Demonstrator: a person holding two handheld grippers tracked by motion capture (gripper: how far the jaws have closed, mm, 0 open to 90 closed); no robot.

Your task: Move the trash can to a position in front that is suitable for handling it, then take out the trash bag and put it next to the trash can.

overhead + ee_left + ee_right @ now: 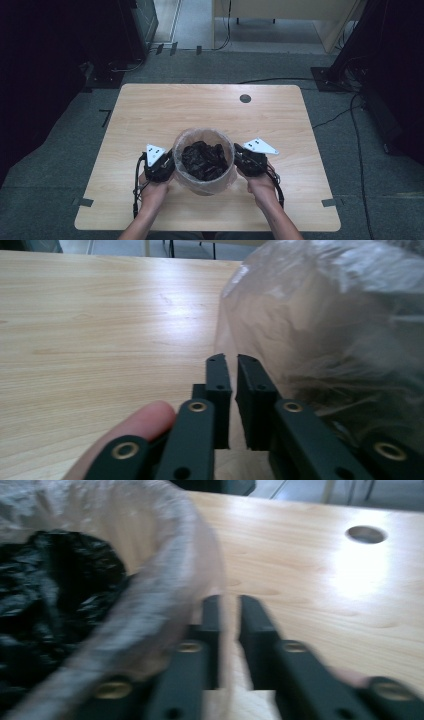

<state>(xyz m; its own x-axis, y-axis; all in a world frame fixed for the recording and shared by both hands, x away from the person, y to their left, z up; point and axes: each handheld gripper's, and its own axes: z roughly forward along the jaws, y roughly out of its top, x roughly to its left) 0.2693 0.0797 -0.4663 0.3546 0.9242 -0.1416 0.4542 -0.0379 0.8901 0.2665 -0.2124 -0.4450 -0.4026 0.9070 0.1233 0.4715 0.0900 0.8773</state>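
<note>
Both pairs of jaws are nearly closed with nothing gripped, the left gripper (161, 162) and right gripper (248, 159) flanking the lined bin (204, 160) at lower centre of the tabletop (150, 110). The thin liner could be torn if pinched carelessly.

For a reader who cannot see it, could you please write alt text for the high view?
A person's two hands hold a left gripper and a right gripper against opposite sides of a round bin lined with a clear plastic bag and filled with crumpled black material. The bin stands near the front edge of a light wooden table.
</note>
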